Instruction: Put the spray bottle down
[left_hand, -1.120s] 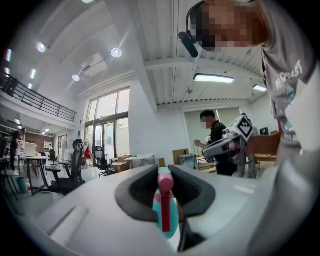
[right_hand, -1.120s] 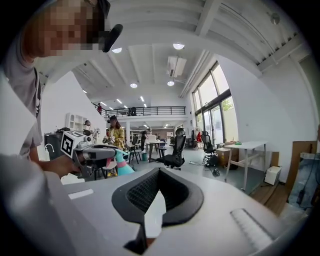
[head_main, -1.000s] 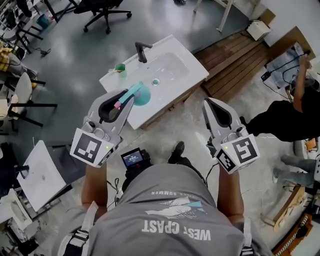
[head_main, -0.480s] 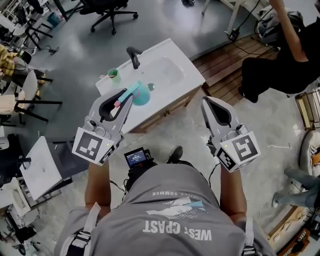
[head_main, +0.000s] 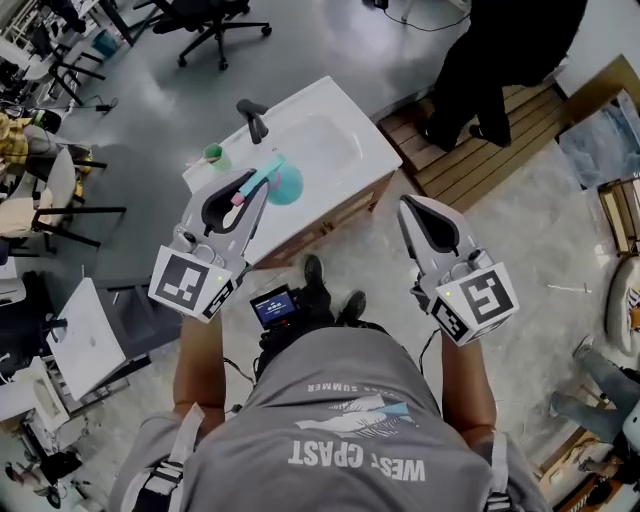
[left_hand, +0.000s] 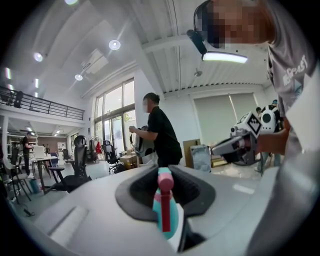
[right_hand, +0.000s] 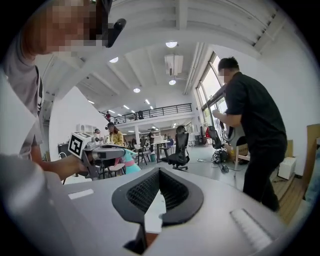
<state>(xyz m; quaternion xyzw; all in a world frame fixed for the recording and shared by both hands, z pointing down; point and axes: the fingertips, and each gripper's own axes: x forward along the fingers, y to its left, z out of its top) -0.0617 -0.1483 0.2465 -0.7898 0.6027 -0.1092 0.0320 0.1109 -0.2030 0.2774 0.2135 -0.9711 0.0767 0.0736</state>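
One spray bottle (head_main: 285, 186) clamped in left gripper (head_main: 263, 183) over sink (head_main: 372, 150) edge; right gripper (head_main: 405, 206) shut, over floor (head_main: 520, 210).

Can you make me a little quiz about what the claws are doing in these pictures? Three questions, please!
1. Which claw grips the spray bottle?
2. True or false: the tap on the white sink is red.
3. The bottle's trigger is: A pink, B yellow, C black.

Key
1. The left claw; the right claw has nothing in it.
2. False, it is black.
3. A
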